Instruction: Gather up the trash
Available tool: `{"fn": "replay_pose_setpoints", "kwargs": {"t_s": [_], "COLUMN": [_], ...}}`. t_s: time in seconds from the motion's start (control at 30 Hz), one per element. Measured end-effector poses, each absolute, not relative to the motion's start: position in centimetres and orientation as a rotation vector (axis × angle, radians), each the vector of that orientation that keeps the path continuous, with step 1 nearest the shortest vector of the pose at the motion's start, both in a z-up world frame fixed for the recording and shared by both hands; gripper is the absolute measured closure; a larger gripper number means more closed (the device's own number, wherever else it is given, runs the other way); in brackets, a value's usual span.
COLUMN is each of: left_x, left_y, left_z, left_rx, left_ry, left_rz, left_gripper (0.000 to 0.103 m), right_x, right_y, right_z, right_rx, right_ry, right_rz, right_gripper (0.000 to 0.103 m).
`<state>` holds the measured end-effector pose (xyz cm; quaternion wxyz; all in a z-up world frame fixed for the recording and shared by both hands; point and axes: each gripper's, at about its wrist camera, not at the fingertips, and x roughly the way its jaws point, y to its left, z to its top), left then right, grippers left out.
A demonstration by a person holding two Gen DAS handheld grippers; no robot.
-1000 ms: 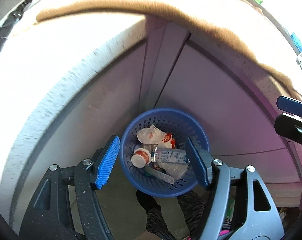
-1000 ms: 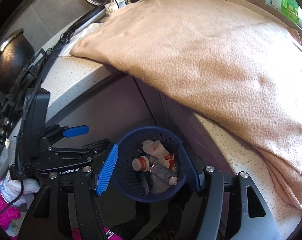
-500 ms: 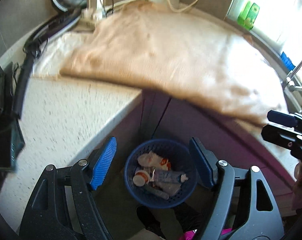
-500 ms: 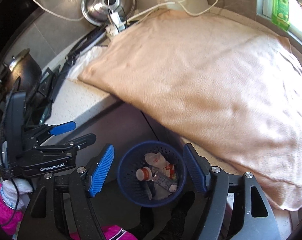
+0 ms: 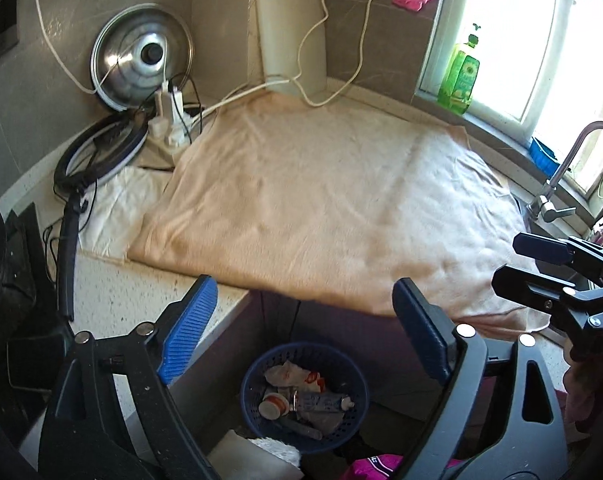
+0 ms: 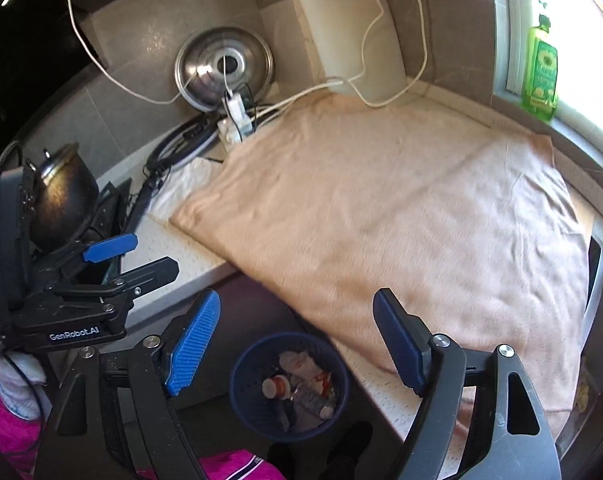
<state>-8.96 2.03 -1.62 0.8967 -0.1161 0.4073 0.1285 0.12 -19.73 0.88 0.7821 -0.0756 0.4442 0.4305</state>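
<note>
A blue perforated basket (image 5: 257, 376) stands on the floor below the counter edge; it also shows in the right wrist view (image 6: 241, 396). It holds trash: crumpled wrappers (image 5: 291, 374), a squeezed tube (image 5: 321, 402) and a small round lid (image 5: 271, 407). My left gripper (image 5: 301, 328) is open and empty, high above the basket. My right gripper (image 6: 297, 340) is open and empty, also above it. Each gripper sees the other at the frame's side.
A peach towel (image 5: 333, 208) covers the counter (image 5: 101, 300). At the back stand a steel pot lid (image 5: 141, 56), a white cutting board (image 5: 293, 28) and cables. A green soap bottle (image 5: 461, 76) stands on the sill, a tap (image 5: 557, 176) at right, a black pot (image 6: 61, 196) at left.
Both grippers have risen and pulled back from the basket. The basket now looks smaller, and the whole counter and back wall have come into view.
</note>
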Motion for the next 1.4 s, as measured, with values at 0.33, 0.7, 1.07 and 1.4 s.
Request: {"fn": "replay_pose_setpoints", "kwargs": {"t_s": [0.33,0.7,1.07,1.4], "left_x": [-7.8,-6.9,-6.7,-6.9], "left_y": [0.8,0.4,0.7,1.2], "left_z": [1.1,1.8,2.1,2.4], "left_rx": [-0.233,-0.222,-0.228,-0.242], "left_ry": [0.788,0.763,0.75,0.742], "left_rz": [0.27,0.268,0.268,0.296], "left_gripper": [0.002,0.001,0.001,0.001], "right_x": [1.3,3.3,4.1,4.4], "right_y": [-21.4,-22.3,-22.4,-21.9], "right_z": [3.3,3.8,3.3,3.2], "right_rx": [-0.123,-0.066,-0.027,-0.019], "right_ry": [0.891,0.869,0.895,0.904], "right_rz": [0.914,0.892,0.872,0.876], "right_gripper": [0.023,0.023,0.023,0.023]}}
